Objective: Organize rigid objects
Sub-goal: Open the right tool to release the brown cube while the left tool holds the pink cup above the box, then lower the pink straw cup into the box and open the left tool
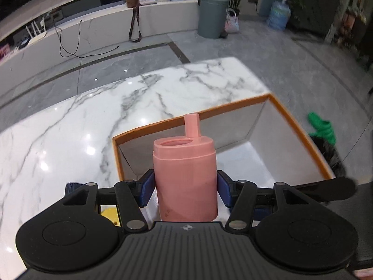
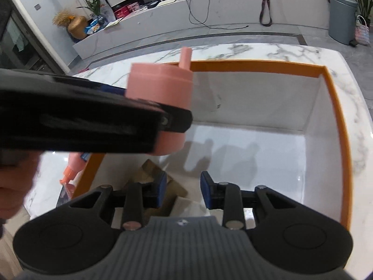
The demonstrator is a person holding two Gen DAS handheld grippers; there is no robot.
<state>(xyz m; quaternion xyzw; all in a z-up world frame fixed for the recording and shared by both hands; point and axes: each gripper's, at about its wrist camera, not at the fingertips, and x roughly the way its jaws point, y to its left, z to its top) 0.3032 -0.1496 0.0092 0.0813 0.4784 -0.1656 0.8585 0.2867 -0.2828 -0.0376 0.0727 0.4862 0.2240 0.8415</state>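
My left gripper point(image 1: 185, 186) is shut on a pink cup with a straw spout point(image 1: 185, 175) and holds it upright above the near left corner of an orange-rimmed white box point(image 1: 300, 133). The right wrist view shows the same pink cup point(image 2: 163, 88) held by the left gripper over the box point(image 2: 335, 121). My right gripper point(image 2: 183, 190) is open and empty, low over the box's near side, above a brown flat item point(image 2: 149, 175) inside it.
The box sits on a white marble table point(image 1: 81, 121). An orange-pink bottle point(image 2: 73, 165) lies on the table left of the box. A yellow object point(image 1: 109, 213) shows under the left gripper. Grey floor, a bin point(image 1: 213, 14) and green slippers point(image 1: 322, 126) lie beyond.
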